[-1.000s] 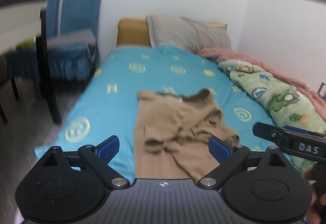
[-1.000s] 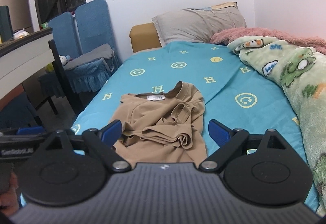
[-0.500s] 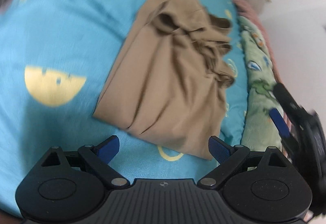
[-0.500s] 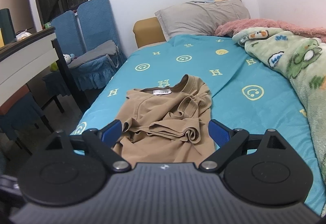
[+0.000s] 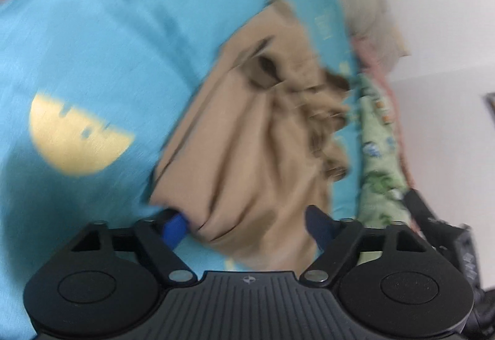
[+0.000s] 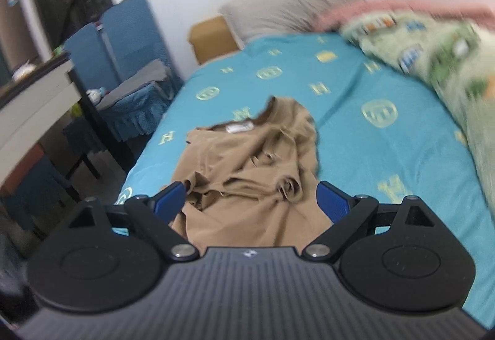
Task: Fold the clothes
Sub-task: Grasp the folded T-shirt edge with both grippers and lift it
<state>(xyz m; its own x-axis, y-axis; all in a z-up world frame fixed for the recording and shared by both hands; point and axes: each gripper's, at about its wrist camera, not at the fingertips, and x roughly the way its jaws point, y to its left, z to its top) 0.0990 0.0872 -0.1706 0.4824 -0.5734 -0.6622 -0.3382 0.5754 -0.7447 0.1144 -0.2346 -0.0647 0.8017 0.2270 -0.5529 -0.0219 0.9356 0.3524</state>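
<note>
One tan shirt (image 6: 247,167) lay crumpled on the turquoise bedsheet (image 6: 371,154), its collar and white label toward twelve o'clock in the right wrist view and its body bunched into folds at the middle. Left to right in the left wrist view, which was blurred and tilted, the sheet's yellow print sat at nine o'clock, the shirt ran from centre toward one o'clock, and a green blanket (image 5: 377,173) lay at three o'clock. The left gripper (image 5: 247,225) pointed down at the shirt's near hem, jaws closing with the hem between its blue pads, not yet pinched. The right gripper (image 6: 252,201) stood released and wide, framing the shirt without touching it. No containers showed.
</note>
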